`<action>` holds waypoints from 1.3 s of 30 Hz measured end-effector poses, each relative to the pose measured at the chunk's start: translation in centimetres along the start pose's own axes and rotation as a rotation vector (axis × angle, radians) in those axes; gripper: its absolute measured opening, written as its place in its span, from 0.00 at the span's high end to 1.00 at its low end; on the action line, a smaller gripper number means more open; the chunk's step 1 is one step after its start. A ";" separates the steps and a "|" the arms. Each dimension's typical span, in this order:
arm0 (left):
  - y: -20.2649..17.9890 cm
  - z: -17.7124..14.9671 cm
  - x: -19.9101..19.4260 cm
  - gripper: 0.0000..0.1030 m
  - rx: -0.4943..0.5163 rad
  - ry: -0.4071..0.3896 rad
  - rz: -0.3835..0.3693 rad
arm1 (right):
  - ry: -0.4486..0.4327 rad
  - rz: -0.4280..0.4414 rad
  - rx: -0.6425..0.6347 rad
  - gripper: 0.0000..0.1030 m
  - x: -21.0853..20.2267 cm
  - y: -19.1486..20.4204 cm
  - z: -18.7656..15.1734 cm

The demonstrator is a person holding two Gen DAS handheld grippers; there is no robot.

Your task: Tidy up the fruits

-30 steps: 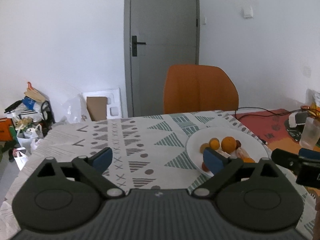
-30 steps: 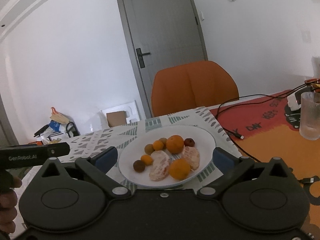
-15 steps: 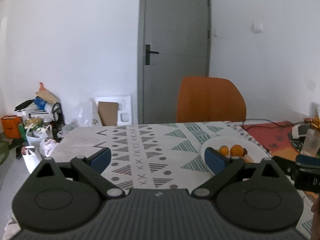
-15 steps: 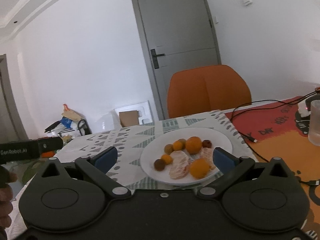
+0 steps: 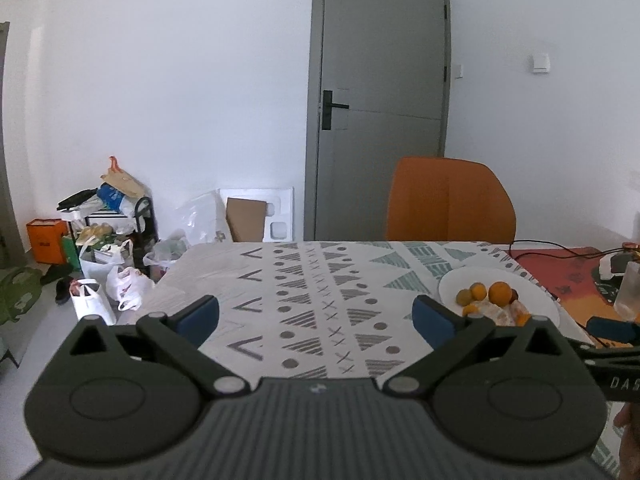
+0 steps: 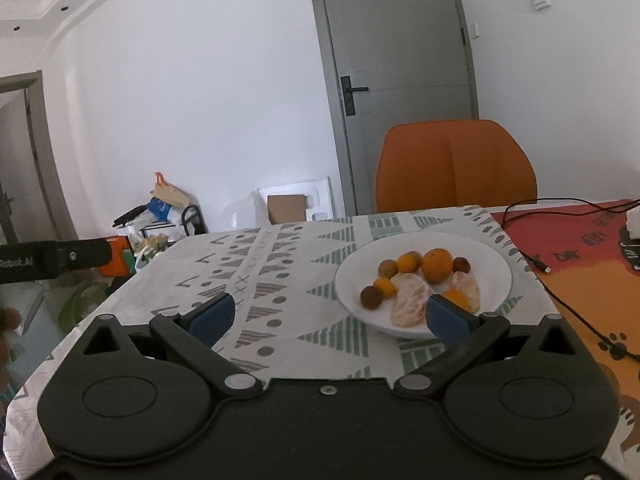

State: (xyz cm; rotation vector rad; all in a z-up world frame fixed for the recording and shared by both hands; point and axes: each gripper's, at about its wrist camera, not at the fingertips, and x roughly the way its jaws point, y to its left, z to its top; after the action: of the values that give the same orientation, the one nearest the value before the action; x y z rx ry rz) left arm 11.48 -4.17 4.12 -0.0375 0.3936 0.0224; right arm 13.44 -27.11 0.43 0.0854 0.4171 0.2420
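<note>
Tablecloth under both tools, empty; left tool opening.

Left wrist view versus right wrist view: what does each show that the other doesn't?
Only the left wrist view shows the clear glass at the table's right edge and the open, still widening left tongs, with nothing between them. Only the right wrist view shows the open right tongs, the dark brown fruit and both peeled citrus pieces unobstructed. Both show the white plate of fruit, the patterned tablecloth, orange chair and grey door.
</note>
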 end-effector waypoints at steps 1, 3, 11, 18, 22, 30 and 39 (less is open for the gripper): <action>0.3 -0.1 -0.2 0.00 -0.002 0.002 0.000 | 0.003 0.004 -0.002 0.00 -0.1 0.2 0.0; 0.7 -0.3 -0.5 0.00 -0.006 0.006 0.000 | 0.010 0.007 -0.011 0.00 -0.4 0.7 0.0; 2.5 -1.3 -1.6 0.00 -0.024 0.028 -0.011 | 0.075 0.026 0.007 0.00 -1.2 2.6 -0.1; 3.6 -2.1 -2.5 0.00 -0.049 0.062 -0.046 | 0.069 0.035 -0.051 0.00 -2.6 4.6 -0.3; 4.1 -2.5 -2.9 0.00 -0.047 0.077 -0.031 | 0.066 0.045 -0.067 0.00 -3.1 5.2 -0.4; 4.8 -2.9 -3.5 0.00 -0.050 0.080 -0.025 | 0.083 0.047 -0.070 0.00 -3.0 5.2 -1.0; 4.7 -3.3 -3.5 0.00 -0.052 0.077 -0.031 | 0.093 0.031 -0.064 0.00 -3.1 5.0 -1.1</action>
State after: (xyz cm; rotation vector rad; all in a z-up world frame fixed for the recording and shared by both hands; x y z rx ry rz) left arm 6.88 0.37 2.27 -0.0957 0.4692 0.0000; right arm 9.14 -23.01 1.27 0.0178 0.5000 0.2901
